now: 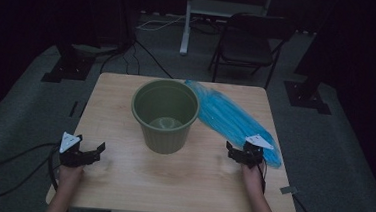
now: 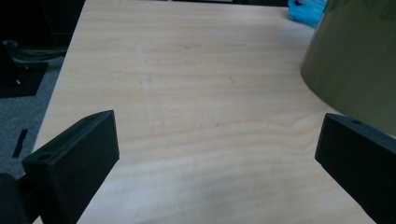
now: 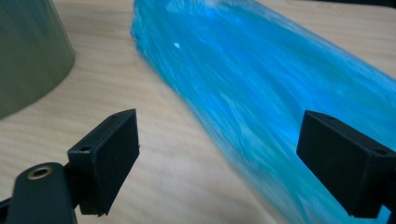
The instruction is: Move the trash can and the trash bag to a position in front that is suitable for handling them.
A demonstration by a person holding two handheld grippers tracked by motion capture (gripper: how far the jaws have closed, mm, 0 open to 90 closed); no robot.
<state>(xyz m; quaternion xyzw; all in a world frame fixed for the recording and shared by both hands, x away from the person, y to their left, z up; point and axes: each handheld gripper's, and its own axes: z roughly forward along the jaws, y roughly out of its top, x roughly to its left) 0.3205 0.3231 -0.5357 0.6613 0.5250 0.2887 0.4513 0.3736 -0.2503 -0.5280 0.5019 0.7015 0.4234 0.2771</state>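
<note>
A green bin (image 1: 165, 115) stands upright and empty in the middle of the wooden table (image 1: 120, 181). A long blue plastic bag (image 1: 227, 119) lies flat on the table to the bin's right, running from the back toward the right edge. My right gripper (image 1: 241, 155) is open at the bag's near end; in the right gripper view the bag (image 3: 261, 93) lies between and beyond its jaws. My left gripper (image 1: 88, 154) is open near the table's left edge, nothing between its jaws, with the bin's wall (image 2: 355, 60) off to its right.
A dark folding chair (image 1: 253, 43) and a white stand leg (image 1: 185, 25) are behind the table. Cables (image 1: 1, 173) trail on the grey floor at the left. Bare tabletop (image 2: 187, 93) stretches ahead of the left gripper.
</note>
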